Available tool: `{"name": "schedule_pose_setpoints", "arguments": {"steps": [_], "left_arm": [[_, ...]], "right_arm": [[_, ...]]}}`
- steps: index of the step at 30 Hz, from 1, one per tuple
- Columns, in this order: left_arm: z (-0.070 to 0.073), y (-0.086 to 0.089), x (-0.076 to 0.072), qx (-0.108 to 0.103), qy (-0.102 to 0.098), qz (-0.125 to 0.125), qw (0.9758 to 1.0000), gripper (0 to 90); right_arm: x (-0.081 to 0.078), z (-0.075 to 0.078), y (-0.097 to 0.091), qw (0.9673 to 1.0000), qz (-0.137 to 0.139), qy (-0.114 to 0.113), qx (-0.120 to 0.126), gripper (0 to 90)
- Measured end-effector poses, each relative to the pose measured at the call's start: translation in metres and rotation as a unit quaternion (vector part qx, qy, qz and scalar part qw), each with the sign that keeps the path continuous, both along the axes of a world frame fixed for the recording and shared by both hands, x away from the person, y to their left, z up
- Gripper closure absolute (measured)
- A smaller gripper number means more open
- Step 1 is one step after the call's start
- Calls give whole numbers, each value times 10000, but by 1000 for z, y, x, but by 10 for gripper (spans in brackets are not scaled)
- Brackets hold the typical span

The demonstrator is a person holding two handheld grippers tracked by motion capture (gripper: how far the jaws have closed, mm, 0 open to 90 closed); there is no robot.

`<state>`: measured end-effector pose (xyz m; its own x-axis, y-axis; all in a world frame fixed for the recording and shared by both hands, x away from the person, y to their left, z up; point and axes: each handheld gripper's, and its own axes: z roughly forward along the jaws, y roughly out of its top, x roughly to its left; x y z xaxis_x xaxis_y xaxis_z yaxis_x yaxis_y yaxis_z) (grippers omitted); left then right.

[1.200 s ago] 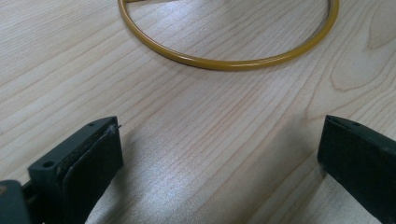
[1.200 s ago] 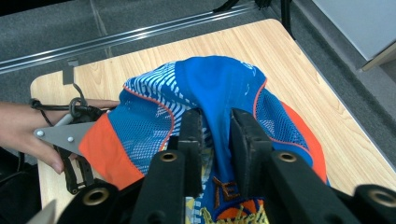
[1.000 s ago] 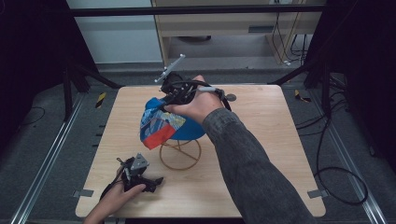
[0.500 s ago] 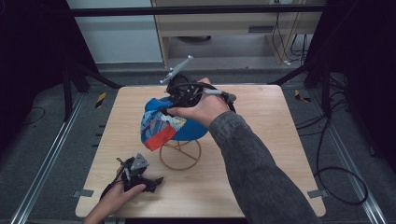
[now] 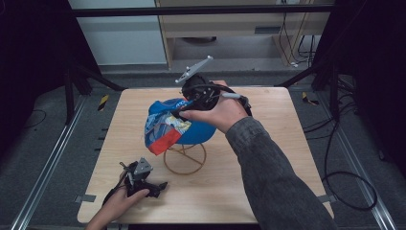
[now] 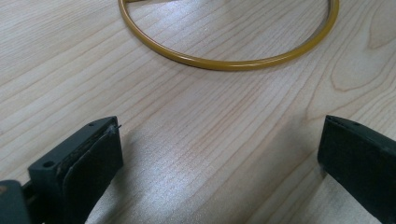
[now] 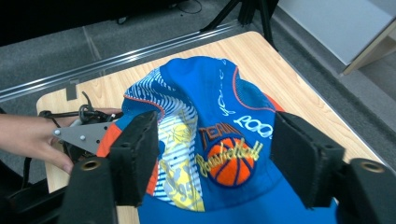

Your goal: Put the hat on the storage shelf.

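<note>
Cap on a wire stand, a gripper at either side.

The left gripper (image 5: pixel 160 185) is rested on the worktop (image 5: pixel 268 167) near the stand (image 5: pixel 185 157), jaws spread wide and empty. The blue cap (image 5: pixel 174 125) is draped over the stand. The right gripper (image 5: pixel 178 114) is held just above the cap, jaws apart, nothing clamped.

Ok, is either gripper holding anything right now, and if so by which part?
Nothing is held. The right gripper is open above the blue cap, jaws apart, not clamped on it. The left gripper is open over bare table near the yellow ring.
</note>
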<state>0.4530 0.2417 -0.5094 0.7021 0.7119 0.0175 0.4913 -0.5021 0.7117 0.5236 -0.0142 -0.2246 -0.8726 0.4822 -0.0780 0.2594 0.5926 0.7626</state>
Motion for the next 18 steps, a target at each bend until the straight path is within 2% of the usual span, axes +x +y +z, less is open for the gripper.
{"name": "schedule_pose_setpoints", "arguments": {"steps": [10, 15, 18], "left_arm": [[0, 0, 0, -3, 1, 0, 10000, 0], [0, 0, 0, -2, 2, -2, 10000, 0], [0, 0, 0, 1, 4, -3, 10000, 0]], "right_arm": [[-8, -2, -22, 9994, -325, -74, 126, 136], [-10, -4, -33, 9989, -405, -69, 235, 77], [-10, -4, -36, 9989, -382, -107, 247, 71]]}}
